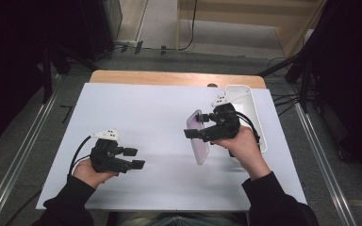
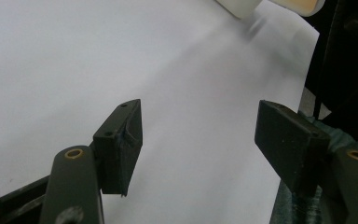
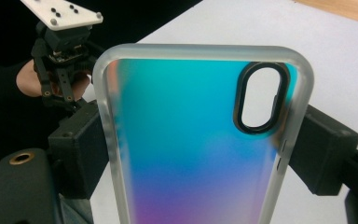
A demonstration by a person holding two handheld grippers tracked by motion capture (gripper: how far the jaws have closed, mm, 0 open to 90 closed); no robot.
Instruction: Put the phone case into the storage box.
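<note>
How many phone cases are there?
1. The phone case is clamped between the jaws of the right gripper, lifted over the white table beside the white tray, whose inside is partly hidden.

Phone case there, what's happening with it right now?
A person works at a white table with a hand-held gripper in each hand. The right hand-held gripper is shut on a phone case, clamping its two long edges and holding it above the table, next to a white tray. The case is translucent with a blue-to-purple sheen and an oval camera cutout. The left hand-held gripper sits low over the table with its jaws open and nothing between them.
</note>
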